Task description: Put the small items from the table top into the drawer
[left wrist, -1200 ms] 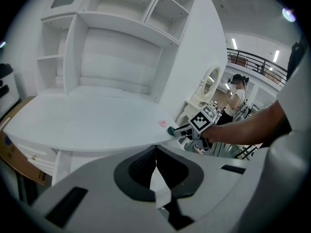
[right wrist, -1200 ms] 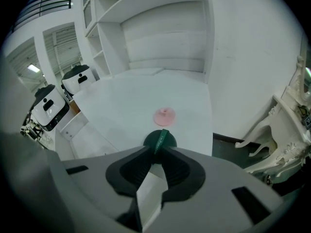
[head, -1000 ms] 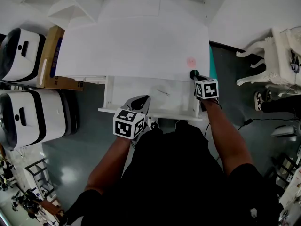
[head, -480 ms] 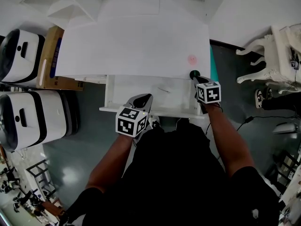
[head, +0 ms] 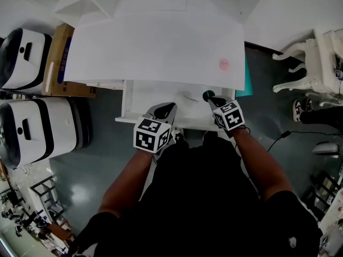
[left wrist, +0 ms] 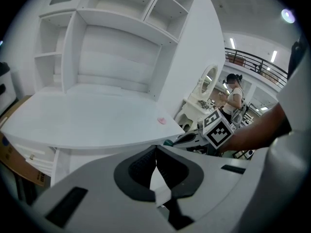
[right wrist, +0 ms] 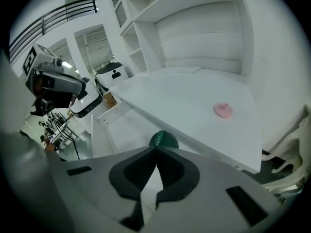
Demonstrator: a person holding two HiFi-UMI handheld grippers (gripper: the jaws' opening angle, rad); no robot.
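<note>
Head view looks down over the person's black-clad body and two bare forearms that reach toward a white desk. The left gripper (head: pixel 169 107) hangs over the front edge of the open drawer (head: pixel 150 94), left of its middle. In the left gripper view its dark pads are pressed together at the tips, with nothing between them (left wrist: pixel 155 150). The right gripper (head: pixel 210 98) is just beside it, to the right, and points into the drawer. Its jaws are closed on a green round item (head: pixel 206 96), pinched at the very tips. The right gripper view shows the same thing: the pads meet (right wrist: pixel 155 152) and the green round item (right wrist: pixel 164 140) sticks out just past them. The item is held above the drawer's white floor, close under the front edge of the table top (head: pixel 155 47).

Inside the drawer, between the two grippers, lies a thin dark thing (head: pixel 188 97); it is too small to tell what it is.

Beyond the drawer, a pink item (head: pixel 224 64) rests alone on the table top, near its right front corner. The right gripper view (right wrist: pixel 223 110) and the left gripper view (left wrist: pixel 162 121) both show it lying flat there, well apart from the green round item.

At the back of the table top stands a white shelf unit (left wrist: pixel 121 28) with open compartments. A cardboard box (head: pixel 58 63) sits on the floor against the table's left side, and two white machines (head: pixel 32 133) stand further left.
</note>
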